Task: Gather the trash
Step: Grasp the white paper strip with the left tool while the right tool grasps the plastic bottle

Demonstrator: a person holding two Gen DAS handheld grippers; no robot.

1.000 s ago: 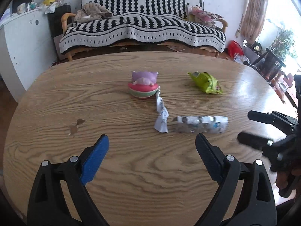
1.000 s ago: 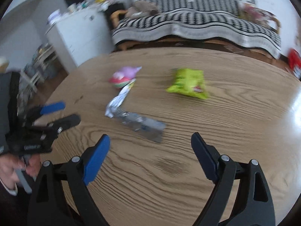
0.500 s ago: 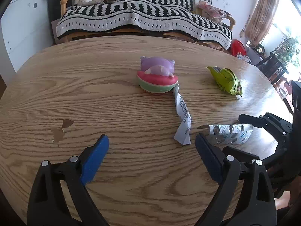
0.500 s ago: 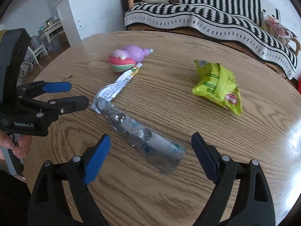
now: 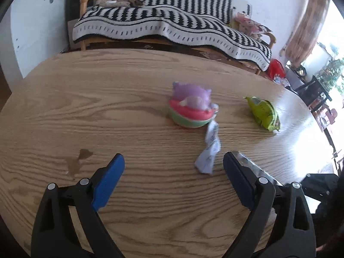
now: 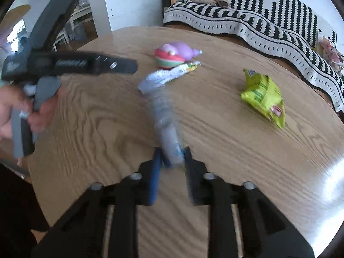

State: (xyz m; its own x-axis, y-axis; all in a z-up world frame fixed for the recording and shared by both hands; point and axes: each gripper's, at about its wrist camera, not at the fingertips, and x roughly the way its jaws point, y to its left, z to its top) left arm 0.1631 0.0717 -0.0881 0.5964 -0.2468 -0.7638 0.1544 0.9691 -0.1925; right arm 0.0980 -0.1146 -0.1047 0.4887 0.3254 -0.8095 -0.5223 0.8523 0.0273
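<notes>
Four loose items are seen on the oval wooden table (image 5: pixel 107 111), and each is placed here relative to the plush toy (image 5: pixel 191 109), a purple figure sitting on a watermelon-coloured base near the table's middle. Beyond the toy, off the table, a sofa under a black-and-white striped blanket (image 5: pixel 172 28) is seen. To the right of the toy, well apart from it, a green snack bag (image 6: pixel 264 96) lies flat. A long silvery wrapper (image 6: pixel 163 116) is stretched from just short of the toy toward the near edge of the table, its long axis running nearly straight along the line of the right gripper (image 6: pixel 171 157). A thinner white wrapper strip (image 5: pixel 209 150) lies with one end touching the toy's base and the other near the far end of the silvery wrapper. The right gripper's jaws have just been closing and are now pinched on the near end of the silvery wrapper, though blur leaves the exact contact soft. The left gripper (image 5: pixel 173 180) is held spread wide and empty, with the white strip lying just ahead of its right finger. The left gripper is judged the nearer one to that strip, which looks to be approached almost end-on.
</notes>
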